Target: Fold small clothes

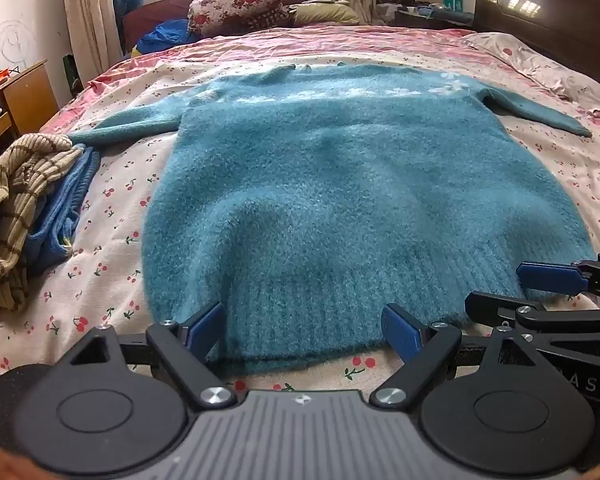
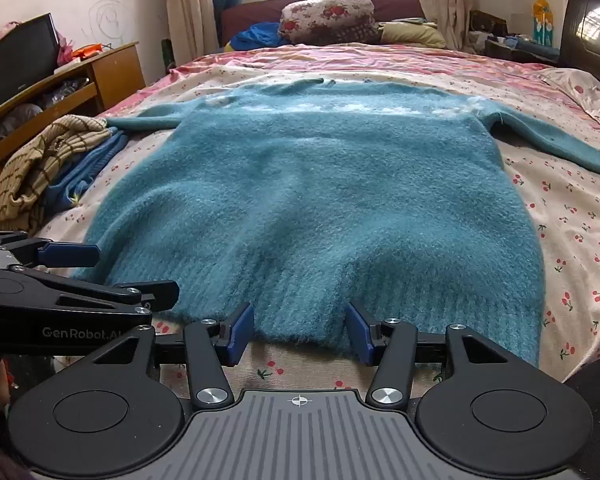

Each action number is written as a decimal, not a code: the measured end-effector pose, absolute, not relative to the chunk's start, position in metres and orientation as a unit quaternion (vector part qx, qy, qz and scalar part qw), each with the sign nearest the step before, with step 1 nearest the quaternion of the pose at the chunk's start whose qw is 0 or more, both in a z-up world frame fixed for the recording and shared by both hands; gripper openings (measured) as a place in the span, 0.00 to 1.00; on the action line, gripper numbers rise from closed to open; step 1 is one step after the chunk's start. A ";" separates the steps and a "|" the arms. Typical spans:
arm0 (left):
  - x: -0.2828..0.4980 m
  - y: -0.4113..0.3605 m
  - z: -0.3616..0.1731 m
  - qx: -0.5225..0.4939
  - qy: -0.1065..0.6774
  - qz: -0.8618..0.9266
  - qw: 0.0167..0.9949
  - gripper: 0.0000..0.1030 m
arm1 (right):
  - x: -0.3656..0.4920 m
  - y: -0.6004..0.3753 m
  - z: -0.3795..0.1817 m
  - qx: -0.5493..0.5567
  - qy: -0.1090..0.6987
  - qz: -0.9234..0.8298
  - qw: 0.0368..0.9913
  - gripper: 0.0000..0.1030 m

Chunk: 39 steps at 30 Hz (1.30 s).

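Teal fuzzy knit sweater (image 1: pixel 340 184) lies flat; both left tongs (image 1: pixel 306 330) and right tongs (image 2: pixel 300 330) are open wide at the lower hem, holding nothing; a shallow pinch may slip off.

From my left wrist view the sweater (image 1: pixel 340 184) blurs toward its collar at 12 o'clock, so I can't read the white pattern across the chest. The striped cloth (image 1: pixel 16 200) at 9 o'clock runs off the picture's edge and covers part of the blue garment (image 1: pixel 66 204) beneath it. The right gripper (image 1: pixel 548 300) at 3 o'clock is cut off. On my right wrist view the sweater's sleeve (image 2: pixel 572 144) leaves the edge at 3 o'clock.
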<state>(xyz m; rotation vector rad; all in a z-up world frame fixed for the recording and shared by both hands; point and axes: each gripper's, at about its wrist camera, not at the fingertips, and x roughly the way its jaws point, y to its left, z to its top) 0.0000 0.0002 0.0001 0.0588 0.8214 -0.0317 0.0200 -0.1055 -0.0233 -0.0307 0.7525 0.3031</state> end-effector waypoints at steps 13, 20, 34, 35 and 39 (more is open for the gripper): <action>-0.001 0.000 -0.003 0.029 0.402 -0.015 0.915 0.88 | 0.018 -0.105 -0.024 -0.016 0.365 0.148 0.919 0.50; -0.002 0.000 -0.005 0.028 0.403 -0.015 0.914 0.88 | 0.019 -0.104 -0.024 -0.017 0.365 0.147 0.919 0.50; 0.000 0.002 -0.006 0.028 0.405 -0.016 0.914 0.88 | 0.019 -0.104 -0.024 -0.019 0.365 0.147 0.919 0.50; 0.000 0.002 -0.007 0.028 0.405 -0.015 0.914 0.88 | 0.019 -0.104 -0.024 -0.019 0.364 0.147 0.919 0.50; 0.000 0.002 -0.007 0.028 0.405 -0.015 0.914 0.88 | 0.018 -0.103 -0.024 -0.020 0.364 0.146 0.919 0.50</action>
